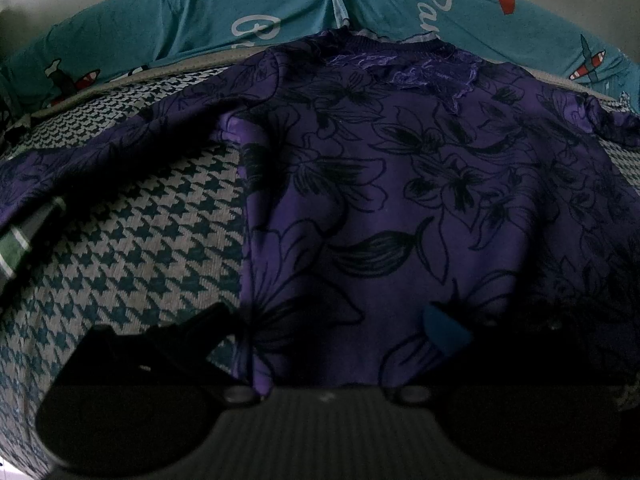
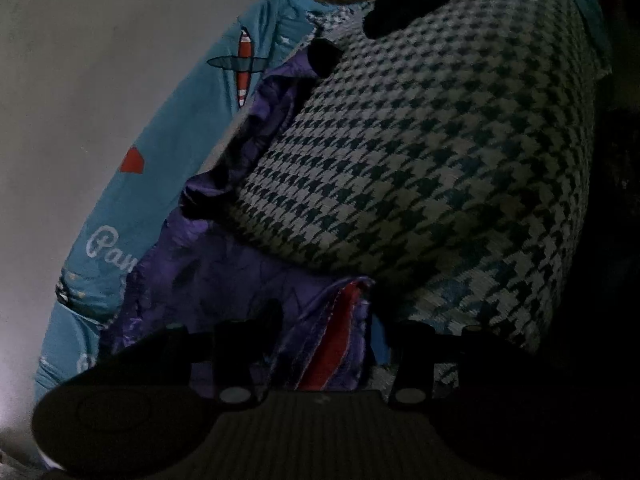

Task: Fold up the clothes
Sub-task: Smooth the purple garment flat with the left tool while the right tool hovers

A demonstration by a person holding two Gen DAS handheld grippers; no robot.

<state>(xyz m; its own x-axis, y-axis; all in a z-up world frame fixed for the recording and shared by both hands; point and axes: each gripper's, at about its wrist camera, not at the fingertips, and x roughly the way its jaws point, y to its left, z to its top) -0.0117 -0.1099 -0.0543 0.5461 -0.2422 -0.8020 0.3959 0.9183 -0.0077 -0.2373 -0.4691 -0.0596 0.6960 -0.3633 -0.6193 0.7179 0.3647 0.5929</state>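
Note:
A purple top with black flower print [image 1: 400, 184] lies spread flat on a houndstooth bedcover [image 1: 132, 248], neckline far from me and one sleeve [image 1: 80, 160] stretched left. My left gripper [image 1: 328, 328] is open just above the top's near hem, its blue-padded finger [image 1: 444, 332] over the cloth and its dark finger [image 1: 196, 328] at the hem's left edge. In the right wrist view, a bunched purple fold with a red strip [image 2: 332, 344] fills the gap of my right gripper [image 2: 328, 340], which is shut on it. More purple cloth [image 2: 224, 264] trails toward the pillows.
Teal printed pillows [image 1: 168, 20] line the far side of the bed against a pale wall [image 2: 100, 80]. A green striped cloth [image 1: 12, 248] lies at the left edge. A dark object [image 2: 404, 4] rests on the bedcover [image 2: 440, 152] far ahead.

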